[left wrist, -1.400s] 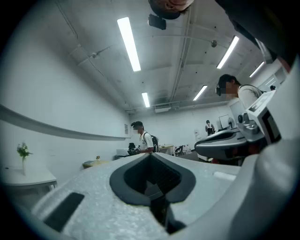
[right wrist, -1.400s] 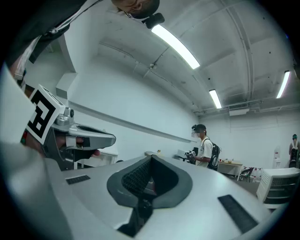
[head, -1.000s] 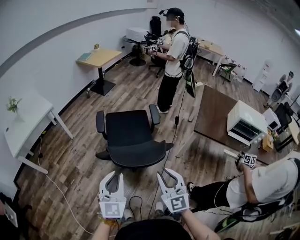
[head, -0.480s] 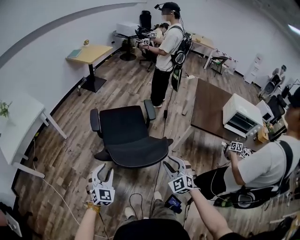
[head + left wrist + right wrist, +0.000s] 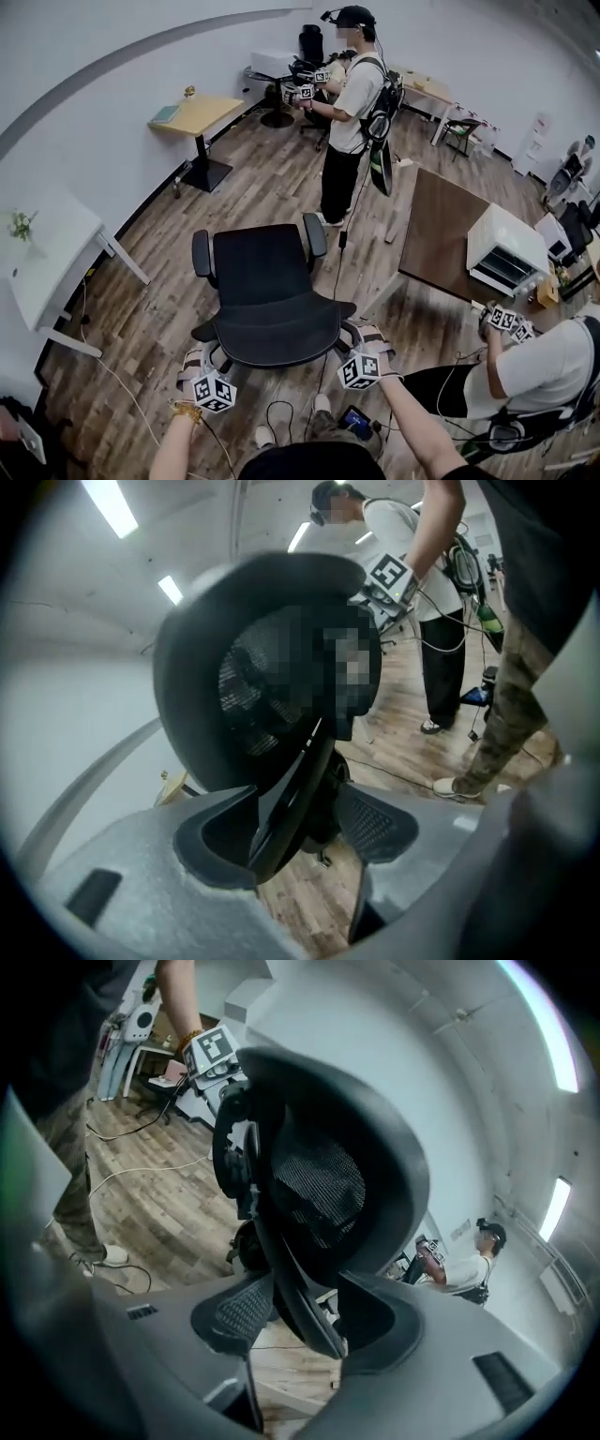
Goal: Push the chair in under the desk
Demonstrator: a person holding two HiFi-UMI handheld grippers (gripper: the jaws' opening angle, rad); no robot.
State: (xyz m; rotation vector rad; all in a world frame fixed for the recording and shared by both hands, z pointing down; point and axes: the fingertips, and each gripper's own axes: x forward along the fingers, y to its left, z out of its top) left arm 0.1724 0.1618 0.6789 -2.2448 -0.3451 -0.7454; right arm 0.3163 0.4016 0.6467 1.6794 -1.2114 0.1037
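A black mesh office chair (image 5: 267, 291) stands on the wood floor with its backrest toward me and its seat facing away. My left gripper (image 5: 208, 361) is at the backrest's left edge and my right gripper (image 5: 361, 339) is at its right edge. In the left gripper view the backrest (image 5: 262, 667) fills the frame, and its black frame edge runs between the opening jaws of the left gripper (image 5: 300, 832). In the right gripper view the backrest (image 5: 328, 1176) rim likewise stands between the opening jaws of the right gripper (image 5: 305, 1321). A white desk (image 5: 56, 234) stands at the left wall.
A wooden desk (image 5: 197, 112) stands farther back on the left. One person (image 5: 352, 112) stands beyond the chair; another (image 5: 534, 366) crouches at the right. A brown table (image 5: 441, 225) carries a white oven (image 5: 506, 248). Cables cross the floor.
Both grippers have moved forward from free air to the two sides of the chair's backrest, and their jaws have widened. The chair has stayed where it was.
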